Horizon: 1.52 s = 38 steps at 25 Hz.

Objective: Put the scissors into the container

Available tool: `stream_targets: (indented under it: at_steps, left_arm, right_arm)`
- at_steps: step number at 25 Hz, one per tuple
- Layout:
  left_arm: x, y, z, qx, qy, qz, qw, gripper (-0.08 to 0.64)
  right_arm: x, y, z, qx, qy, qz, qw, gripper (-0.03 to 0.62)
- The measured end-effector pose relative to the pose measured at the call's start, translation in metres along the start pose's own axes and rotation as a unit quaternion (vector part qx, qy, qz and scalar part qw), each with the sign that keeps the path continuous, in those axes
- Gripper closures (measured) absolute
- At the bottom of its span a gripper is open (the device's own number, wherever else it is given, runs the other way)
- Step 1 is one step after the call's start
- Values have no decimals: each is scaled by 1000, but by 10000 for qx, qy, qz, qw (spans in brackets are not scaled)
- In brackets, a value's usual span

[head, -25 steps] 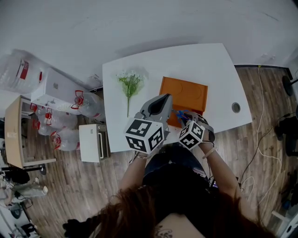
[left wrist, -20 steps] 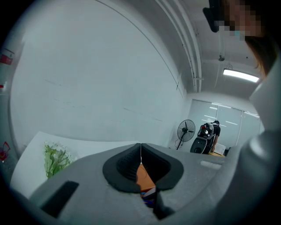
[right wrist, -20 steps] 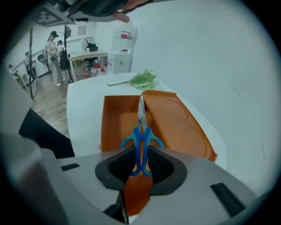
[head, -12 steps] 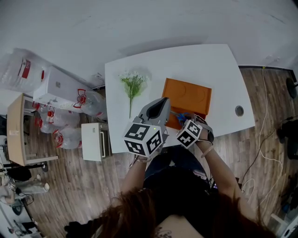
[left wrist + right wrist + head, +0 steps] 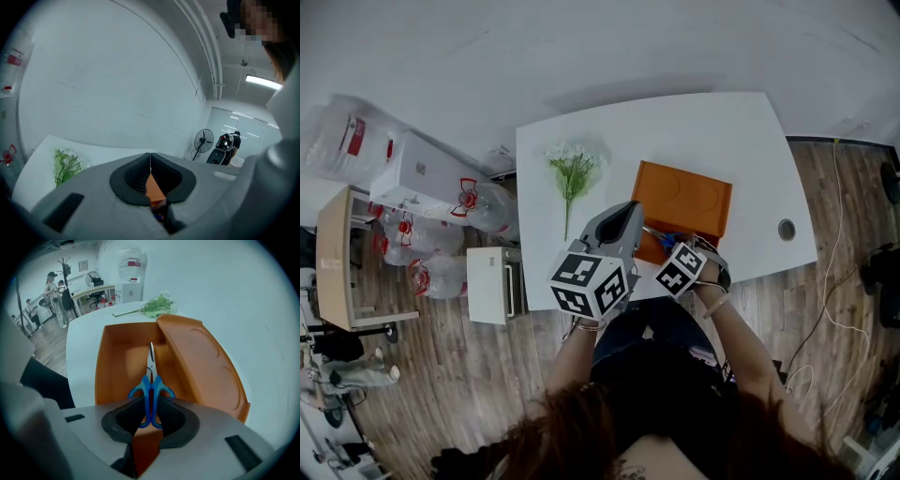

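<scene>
Blue-handled scissors point(image 5: 151, 385) are clamped by their handles in my right gripper point(image 5: 151, 406), blades pointing forward over the open orange container point(image 5: 117, 357). The container's lid point(image 5: 201, 362) leans up along its right side. In the head view the container point(image 5: 689, 199) lies near the front of the white table point(image 5: 694, 131), and my right gripper point(image 5: 670, 246) is at its near edge with a bit of blue scissors point(image 5: 662, 238) showing. My left gripper point(image 5: 630, 208) hovers raised just left of the container; its jaws point(image 5: 150, 157) are shut with nothing between them.
A bunch of green stems with small white flowers point(image 5: 573, 173) lies on the table left of the container, also seen beyond it as flowers point(image 5: 152, 306). White boxes and bags point(image 5: 422, 187) stand on the floor to the left. The table has a round cable hole point(image 5: 786, 229) at right.
The head view has drifted slightly. My right gripper has edged a little toward the container's near left part, still holding the scissors. The left gripper stays raised.
</scene>
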<state>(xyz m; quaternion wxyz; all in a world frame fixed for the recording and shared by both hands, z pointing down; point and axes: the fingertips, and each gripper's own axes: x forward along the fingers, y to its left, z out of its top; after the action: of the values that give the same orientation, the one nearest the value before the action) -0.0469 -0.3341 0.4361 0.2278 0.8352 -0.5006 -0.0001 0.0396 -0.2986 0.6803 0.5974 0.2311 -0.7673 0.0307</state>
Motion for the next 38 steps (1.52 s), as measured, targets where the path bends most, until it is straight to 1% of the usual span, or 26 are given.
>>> stream_targets:
  at_steps: [13, 17, 21, 25, 27, 30, 33, 38]
  left_arm:
    - [-2, 3, -6, -62, 77, 4, 10000, 543]
    - [-4, 1, -6, -51, 88, -15, 9999, 543]
    - [-6, -5, -5, -26, 66, -46, 10000, 543]
    - [-9, -8, -3, 21, 58, -59, 10000, 543]
    - [-10, -9, -2, 51, 50, -56, 10000, 543]
    - [-13, -12, -1, 103, 17, -52, 9999, 543]
    - [-17, -13, 1, 134, -30, -23, 9999, 543]
    - [-23, -13, 5, 163, -78, -16, 9998, 543]
  right_arm:
    - [4, -1, 0, 84, 89, 173, 9998, 512]
    - [2, -3, -1, 204, 3, 104, 9997, 492]
    - [-1, -4, -3, 237, -69, 50, 9997, 491]
    - [-11, -8, 2, 368, -230, -40, 9990, 493]
    - [-16, -10, 5, 502, -331, -95, 9981, 505]
    - [-25, -13, 6, 840, -546, -174, 9948, 522]
    - [-34, -16, 7, 1141, -725, -241, 9905, 522]
    - [-57, -23, 15, 1645, -1145, -357, 9791, 531]
